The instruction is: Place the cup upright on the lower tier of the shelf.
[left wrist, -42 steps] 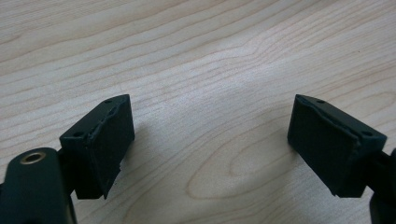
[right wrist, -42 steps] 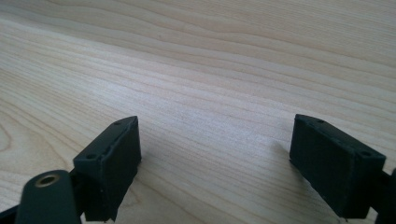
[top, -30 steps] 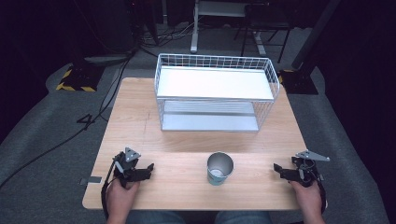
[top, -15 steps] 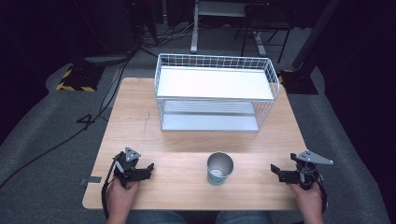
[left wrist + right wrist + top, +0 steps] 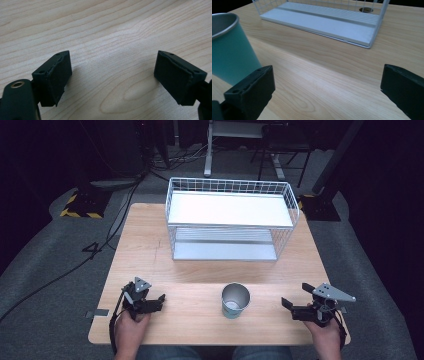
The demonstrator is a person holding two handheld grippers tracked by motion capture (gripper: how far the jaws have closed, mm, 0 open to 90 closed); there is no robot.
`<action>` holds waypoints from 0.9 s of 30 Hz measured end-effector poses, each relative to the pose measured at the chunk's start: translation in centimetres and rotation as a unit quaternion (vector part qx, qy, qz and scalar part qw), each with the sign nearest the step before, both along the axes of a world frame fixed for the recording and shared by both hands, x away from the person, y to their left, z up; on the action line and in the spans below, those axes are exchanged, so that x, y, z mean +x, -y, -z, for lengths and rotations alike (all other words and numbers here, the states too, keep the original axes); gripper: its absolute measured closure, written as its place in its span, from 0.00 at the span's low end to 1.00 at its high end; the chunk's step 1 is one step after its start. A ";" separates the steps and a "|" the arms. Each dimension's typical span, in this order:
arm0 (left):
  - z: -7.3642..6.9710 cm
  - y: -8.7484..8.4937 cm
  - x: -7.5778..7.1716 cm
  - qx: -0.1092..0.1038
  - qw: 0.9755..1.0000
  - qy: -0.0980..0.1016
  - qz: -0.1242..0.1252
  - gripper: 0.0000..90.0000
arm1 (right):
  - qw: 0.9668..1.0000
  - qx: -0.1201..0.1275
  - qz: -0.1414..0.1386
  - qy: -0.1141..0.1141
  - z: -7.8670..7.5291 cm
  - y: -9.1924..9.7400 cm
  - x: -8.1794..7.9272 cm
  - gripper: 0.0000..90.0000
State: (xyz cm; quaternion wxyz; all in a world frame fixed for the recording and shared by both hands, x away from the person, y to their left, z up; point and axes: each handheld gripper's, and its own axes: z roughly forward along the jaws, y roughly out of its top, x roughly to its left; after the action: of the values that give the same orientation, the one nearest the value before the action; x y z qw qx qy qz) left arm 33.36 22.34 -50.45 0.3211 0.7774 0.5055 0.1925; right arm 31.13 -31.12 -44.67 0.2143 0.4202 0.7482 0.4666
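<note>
- Light wood with wavy grain makes up the table [image 5: 150, 250], and the left gripper [image 5: 159, 299] is held low over it near the front left corner.
- Its black jaws are seen spread wide apart in the left gripper view, with bare wood between them and nothing gripped.
- A teal cup [image 5: 235, 301] with a shiny metal rim is stood upright near the front edge, between the two grippers and apart from both.
- Plenty of bare wood is left on each side of the cup.
- A white wire rack [image 5: 231, 218] with two flat shelves is placed behind the cup, toward the back edge of the table.
- The right gripper [image 5: 285, 303] is held near the front right corner, pointed at the cup.
- Its jaws are seen wide apart too, and nothing is held; in the right gripper view the cup [image 5: 229, 55] is seen just past the left jaw.
</note>
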 end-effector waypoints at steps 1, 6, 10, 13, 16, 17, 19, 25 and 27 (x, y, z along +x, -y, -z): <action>0.0 0.0 0.0 0.000 1.000 0.000 0.000 0.17 | 1.000 0.000 0.000 0.000 0.0 0.0 0.0 0.00; 0.0 0.0 0.0 0.000 1.000 0.000 0.000 0.17 | 0.999 -0.005 -0.033 -0.019 -0.6 -1.5 -0.4 0.01; 0.0 0.0 0.0 0.000 1.000 0.000 0.000 0.17 | 0.999 -0.016 -0.047 -0.017 -0.9 -2.8 -0.9 0.00; 0.0 0.0 0.0 0.000 1.000 0.000 0.000 0.17 | 0.998 -0.015 -0.063 -0.015 -1.0 -3.7 -1.1 0.00; 0.0 0.0 0.0 0.000 1.000 0.000 0.000 0.17 | 0.997 -0.016 -0.078 -0.016 -1.0 -4.8 -1.4 0.00; 0.0 0.0 0.0 0.000 1.000 0.000 0.000 0.17 | 0.996 -0.017 -0.082 -0.015 -1.0 -5.1 -1.5 0.00; 0.0 0.0 0.0 0.000 1.000 0.000 0.000 0.17 | 0.996 -0.019 -0.089 -0.014 -0.9 -5.8 -1.6 0.00; 0.0 0.0 0.0 0.000 1.000 0.000 0.000 0.17 | 0.994 -0.020 -0.110 -0.017 -0.7 -7.3 -2.0 0.00; 0.0 0.0 0.0 0.000 1.000 0.000 0.000 0.17 | 0.992 -0.024 -0.122 -0.019 -0.5 -8.1 -2.2 0.00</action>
State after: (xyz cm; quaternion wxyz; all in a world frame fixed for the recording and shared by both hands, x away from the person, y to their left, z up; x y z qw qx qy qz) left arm 33.36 22.34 -50.45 0.3210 0.7775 0.5053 0.1926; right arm 28.89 -23.01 -44.14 0.1517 0.3294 0.8085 0.4634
